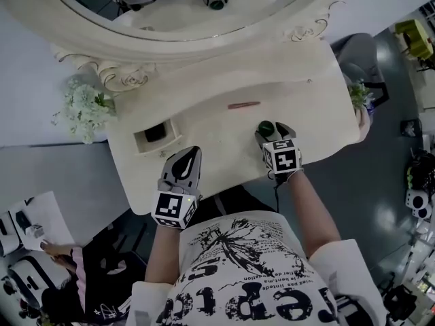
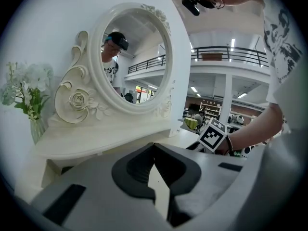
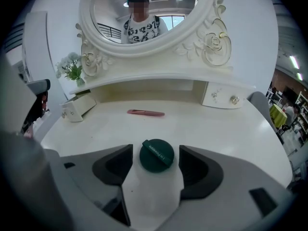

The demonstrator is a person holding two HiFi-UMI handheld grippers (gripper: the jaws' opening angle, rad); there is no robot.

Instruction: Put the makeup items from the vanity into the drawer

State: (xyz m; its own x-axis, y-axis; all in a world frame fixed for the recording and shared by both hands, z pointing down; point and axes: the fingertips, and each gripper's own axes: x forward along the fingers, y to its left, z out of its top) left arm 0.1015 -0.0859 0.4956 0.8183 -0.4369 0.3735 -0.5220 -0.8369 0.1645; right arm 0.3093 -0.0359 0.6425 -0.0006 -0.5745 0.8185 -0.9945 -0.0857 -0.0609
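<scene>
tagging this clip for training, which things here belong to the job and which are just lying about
Job: green round compact inside the open right gripper; pink stick; open drawer.
Lying about: white flowers; mirror; closed drawer.

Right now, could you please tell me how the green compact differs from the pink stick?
The green compact is round and dark; the pink stick is slim and long. The compact sits between the open jaws of the right hand-held gripper; the stick lies farther back, untouched. Both rest on the vanity.
</scene>
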